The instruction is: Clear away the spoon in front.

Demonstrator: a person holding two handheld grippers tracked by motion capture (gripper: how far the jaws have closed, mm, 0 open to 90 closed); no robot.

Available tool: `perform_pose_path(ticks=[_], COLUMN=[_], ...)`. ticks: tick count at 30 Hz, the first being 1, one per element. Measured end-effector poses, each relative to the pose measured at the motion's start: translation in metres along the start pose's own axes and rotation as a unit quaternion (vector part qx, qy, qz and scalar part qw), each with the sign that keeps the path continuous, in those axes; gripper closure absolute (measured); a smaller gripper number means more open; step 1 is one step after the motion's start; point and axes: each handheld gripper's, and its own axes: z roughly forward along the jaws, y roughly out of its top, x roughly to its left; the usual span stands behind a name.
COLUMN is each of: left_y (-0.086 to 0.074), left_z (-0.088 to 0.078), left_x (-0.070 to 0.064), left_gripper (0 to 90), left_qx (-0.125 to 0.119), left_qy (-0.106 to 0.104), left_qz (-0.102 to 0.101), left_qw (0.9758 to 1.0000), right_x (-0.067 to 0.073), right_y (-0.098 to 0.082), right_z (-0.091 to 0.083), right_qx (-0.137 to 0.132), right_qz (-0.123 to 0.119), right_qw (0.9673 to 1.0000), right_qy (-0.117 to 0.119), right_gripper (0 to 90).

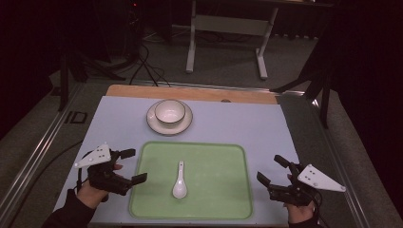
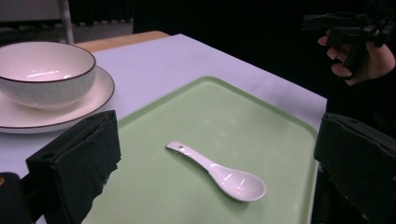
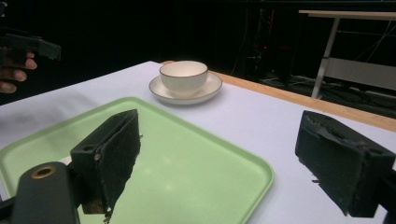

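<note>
Spoon on a green tray, tongs spread wide at either side.
Pale tabletop carries the smooth rounded tray; beyond it a bowl on its plate. The glossy white spoon lies mid-tray, unobstructed, between left tongs and right tongs, both released.

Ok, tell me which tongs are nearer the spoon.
Left. The left tongs sit open at the tray's left edge, close beside the spoon. The right tongs hover open past the tray's right edge, farther off.

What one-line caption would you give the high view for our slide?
Two open grippers, left gripper and right gripper, flank a green tray holding a white spoon, bowl on plate beyond.
</note>
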Motion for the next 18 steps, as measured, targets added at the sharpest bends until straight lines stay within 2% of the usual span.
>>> perform_pose_path(ticks=[7,14,17,18], left_y=[-0.017,-0.023,-0.027,-0.028], left_z=[-0.002,-0.001,0.002,0.002], left_x=[0.001,0.002,0.004,0.006], left_gripper=[0.6,0.6,0.6,0.6], left_qx=[0.004,-0.004,-0.008,-0.012], left_qy=[0.016,0.028,0.021,0.019], left_qz=[0.025,0.036,0.033,0.024], left_qw=[0.9996,0.9989,0.9992,0.9995], right_x=[0.0,0.0,-0.001,-0.001], right_y=[0.0,-0.001,-0.002,-0.002], right_z=[0.0,0.0,0.001,0.002], right_qx=[0.001,0.004,0.009,0.01], right_qz=[0.001,0.001,0.006,0.005], right_qw=[1.0,1.0,0.9999,0.9999], right_qy=[0.001,0.005,0.006,0.008], right_gripper=[13.8,13.9,14.6,14.6])
